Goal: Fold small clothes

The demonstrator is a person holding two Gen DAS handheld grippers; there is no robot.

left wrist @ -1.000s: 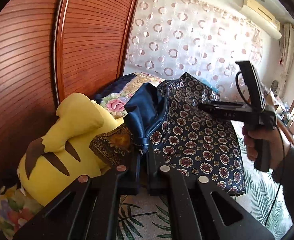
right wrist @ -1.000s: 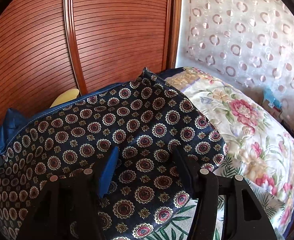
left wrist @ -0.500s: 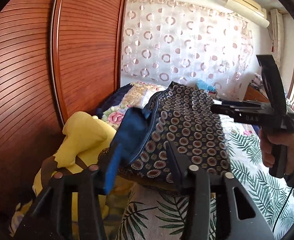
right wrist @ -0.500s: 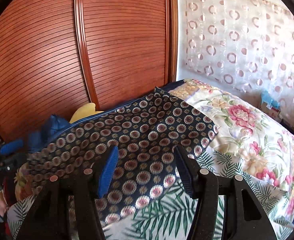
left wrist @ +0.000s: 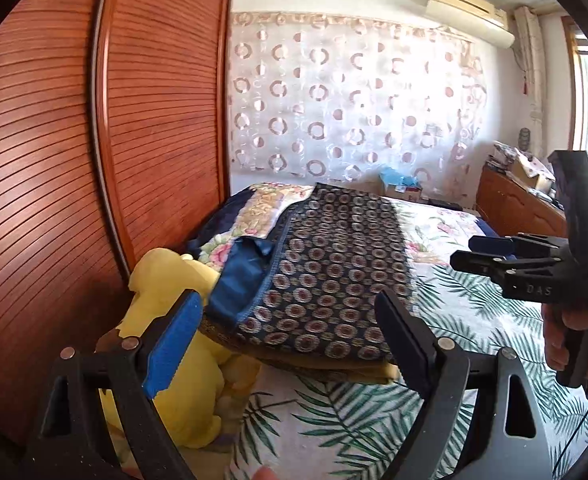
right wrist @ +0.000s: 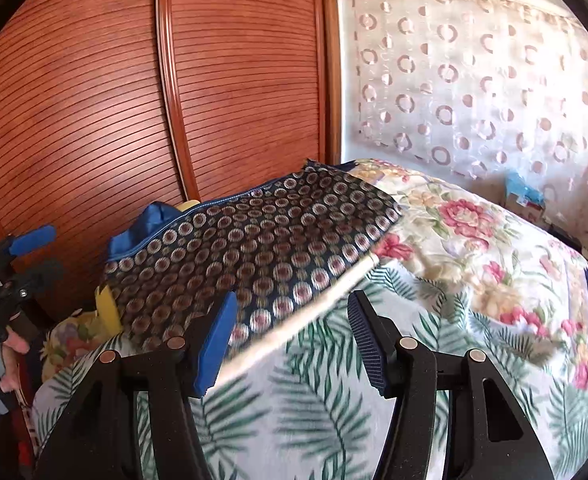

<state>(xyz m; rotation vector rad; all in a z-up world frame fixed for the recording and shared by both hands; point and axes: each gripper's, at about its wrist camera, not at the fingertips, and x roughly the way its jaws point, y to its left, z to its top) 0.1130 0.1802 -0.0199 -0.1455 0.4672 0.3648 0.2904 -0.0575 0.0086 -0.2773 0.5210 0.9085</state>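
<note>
The patterned garment (left wrist: 334, 272) lies folded flat on the bed (left wrist: 374, 420), toward its left side, its left edge draped partly over a yellow plush toy (left wrist: 181, 360). Dark cloth with round medallions, blue lining (left wrist: 237, 280) showing along the left hem. I judge it light and soft, thin woven stuff, probably a bit slick with that satin-looking lining, so layers may slide on each other. Not fragile. It will sag wherever unsupported, and the toy underneath makes the left part sit uneven.

Where I'd take hold: the near corners, pinching through all layers at the hem, where the stitched edge gives more bite than the open middle. The pale band (right wrist: 334, 296) along the right edge looks firmer, also a fair grip spot.

My left gripper (left wrist: 289, 340) has just been opening; its jaws stand wide, released, nothing pressed between them, the cloth lying just beyond the tips. My right gripper (right wrist: 289, 332) has jaws parted too, grasping nothing; in its own view they frame the near right edge of the garment over the leaf-print sheet (right wrist: 294, 420) and I can't tell if a pad brushes the cloth. In the left view it sits well off to the right.

Further out: floral quilt (right wrist: 474, 240) on the far right of the bed, wooden slatted wardrobe doors (left wrist: 93, 160) left, circle-print curtain (left wrist: 354, 100) far.
</note>
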